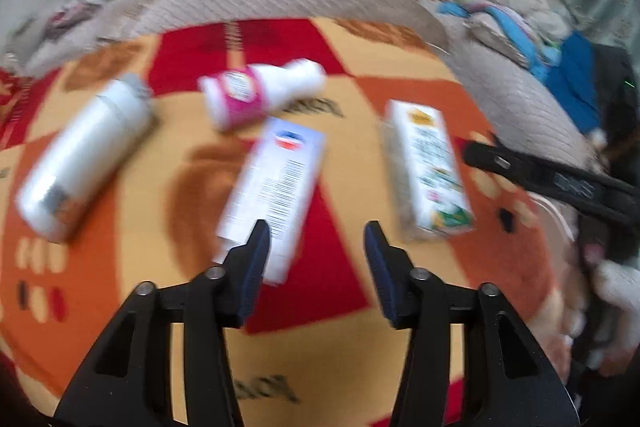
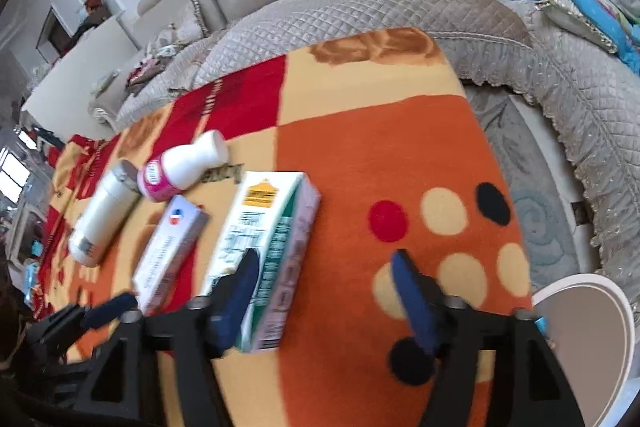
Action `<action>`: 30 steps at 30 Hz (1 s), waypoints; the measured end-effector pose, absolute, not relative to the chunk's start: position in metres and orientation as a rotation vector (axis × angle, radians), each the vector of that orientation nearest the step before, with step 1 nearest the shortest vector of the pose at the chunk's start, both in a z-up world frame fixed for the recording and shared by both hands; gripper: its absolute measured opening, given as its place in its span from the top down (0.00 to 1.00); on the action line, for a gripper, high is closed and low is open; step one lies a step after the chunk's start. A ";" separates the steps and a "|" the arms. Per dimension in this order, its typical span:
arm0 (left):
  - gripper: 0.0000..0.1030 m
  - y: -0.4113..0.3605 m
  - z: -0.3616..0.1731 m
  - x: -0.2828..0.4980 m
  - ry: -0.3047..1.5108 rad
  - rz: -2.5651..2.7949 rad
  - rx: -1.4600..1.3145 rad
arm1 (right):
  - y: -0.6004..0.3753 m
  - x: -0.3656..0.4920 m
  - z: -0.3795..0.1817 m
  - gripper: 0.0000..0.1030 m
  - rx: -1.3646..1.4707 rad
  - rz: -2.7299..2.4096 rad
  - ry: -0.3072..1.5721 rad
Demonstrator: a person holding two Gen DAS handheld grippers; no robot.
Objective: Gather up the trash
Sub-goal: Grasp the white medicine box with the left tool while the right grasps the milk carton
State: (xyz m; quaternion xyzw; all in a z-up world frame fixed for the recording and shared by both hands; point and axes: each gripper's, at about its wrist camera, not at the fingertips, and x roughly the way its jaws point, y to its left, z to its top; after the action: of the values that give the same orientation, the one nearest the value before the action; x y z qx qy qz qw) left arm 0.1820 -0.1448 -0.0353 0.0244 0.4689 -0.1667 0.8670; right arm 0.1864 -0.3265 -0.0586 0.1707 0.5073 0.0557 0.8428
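Note:
Several pieces of trash lie on a patterned blanket [image 1: 132, 195]: a silver can [image 1: 80, 155], a pink-and-white bottle [image 1: 260, 93], a white-and-blue box [image 1: 272, 187] and a green-and-white carton [image 1: 428, 167]. My left gripper [image 1: 316, 239] is open and empty, just above the near end of the white-and-blue box. My right gripper [image 2: 326, 267] is open and empty, its left finger over the carton [image 2: 268, 247]. The can [image 2: 104, 215], bottle [image 2: 180, 167] and box [image 2: 168, 251] lie to its left. The left gripper [image 2: 100, 307] shows at the lower left there.
A quilted grey sofa [image 2: 360, 7] with cushions curves behind and to the right of the blanket [image 2: 380, 131]. A round white bin rim [image 2: 624, 327] stands at the lower right. Clothes [image 1: 560, 59] lie on the sofa. The right gripper's arm [image 1: 560, 183] reaches in from the right.

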 end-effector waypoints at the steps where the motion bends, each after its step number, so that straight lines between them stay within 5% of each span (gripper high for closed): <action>1: 0.42 -0.138 -0.036 0.187 0.972 -0.323 0.041 | -0.320 0.188 -0.057 0.32 0.349 0.123 1.073; 22: 0.34 -0.153 -0.087 0.239 1.016 -0.316 0.185 | -0.289 0.221 -0.088 0.31 0.304 0.118 1.179; 24: 0.37 -0.148 -0.088 0.240 1.018 -0.314 0.154 | -0.292 0.218 -0.088 0.35 0.301 0.144 1.168; 26: 0.53 -0.143 -0.087 0.239 1.016 -0.313 0.124 | -0.291 0.214 -0.087 0.43 0.302 0.176 1.166; 30: 0.53 -0.135 -0.079 0.227 1.009 -0.330 0.071 | -0.287 0.197 -0.078 0.44 0.244 0.191 1.140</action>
State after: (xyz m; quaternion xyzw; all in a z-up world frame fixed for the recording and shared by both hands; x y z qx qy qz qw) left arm 0.2274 -0.1346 -0.0790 0.0338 0.4811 -0.1572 0.8618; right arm 0.1966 -0.2869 -0.0778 0.1149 0.5375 0.0900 0.8305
